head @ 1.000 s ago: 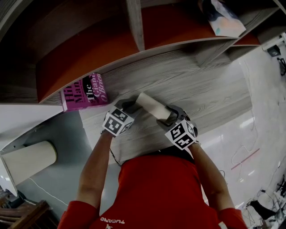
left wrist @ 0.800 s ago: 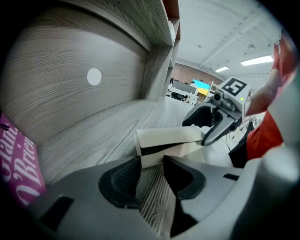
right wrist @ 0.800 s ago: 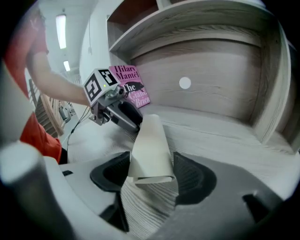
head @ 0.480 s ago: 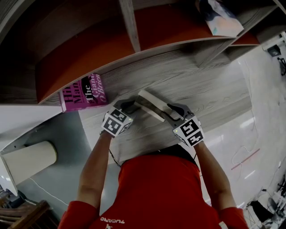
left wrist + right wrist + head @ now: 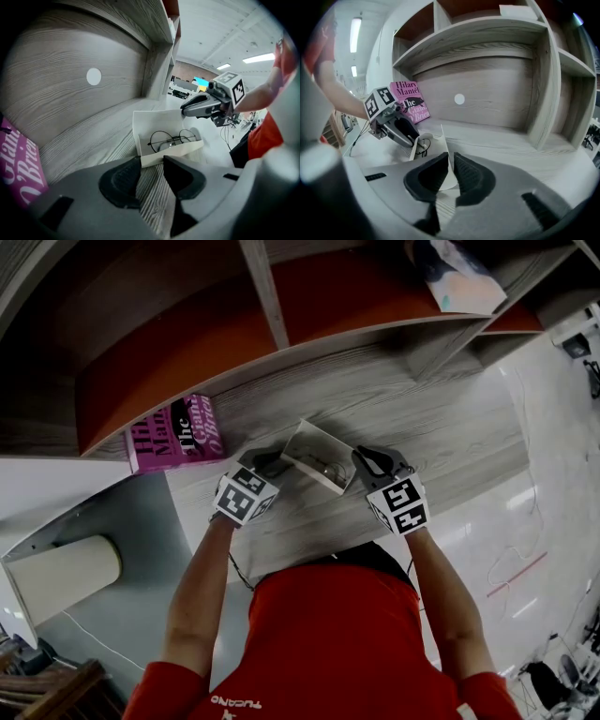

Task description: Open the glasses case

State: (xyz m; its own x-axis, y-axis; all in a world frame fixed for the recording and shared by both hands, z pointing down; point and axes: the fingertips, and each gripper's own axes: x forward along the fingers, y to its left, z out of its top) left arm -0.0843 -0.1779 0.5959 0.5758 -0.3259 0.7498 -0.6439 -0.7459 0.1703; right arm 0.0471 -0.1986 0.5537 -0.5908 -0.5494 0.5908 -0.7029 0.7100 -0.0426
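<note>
The white glasses case (image 5: 319,457) lies open on the wooden shelf (image 5: 431,418), with black round glasses (image 5: 173,139) inside it. My left gripper (image 5: 272,462) holds the case's left end, and that end sits between its pads (image 5: 151,168). The raised lid (image 5: 161,121) stands behind the glasses. My right gripper (image 5: 361,460) is at the lid's right corner; its jaws are closing, with the thin lid edge (image 5: 446,147) between the pads. In the left gripper view, the right gripper (image 5: 183,111) touches that corner.
A pink book (image 5: 173,434) leans at the shelf's left, close behind the left gripper. Upright dividers (image 5: 267,287) and a back panel (image 5: 487,101) enclose the shelf bay. A packet (image 5: 459,277) lies on the upper shelf. A cream cylinder (image 5: 61,577) sits low left, off the shelf.
The case was closed a second ago and now stands open. My right gripper swung right and up with the lid, its jaws narrowing onto it. The left gripper stayed put.
</note>
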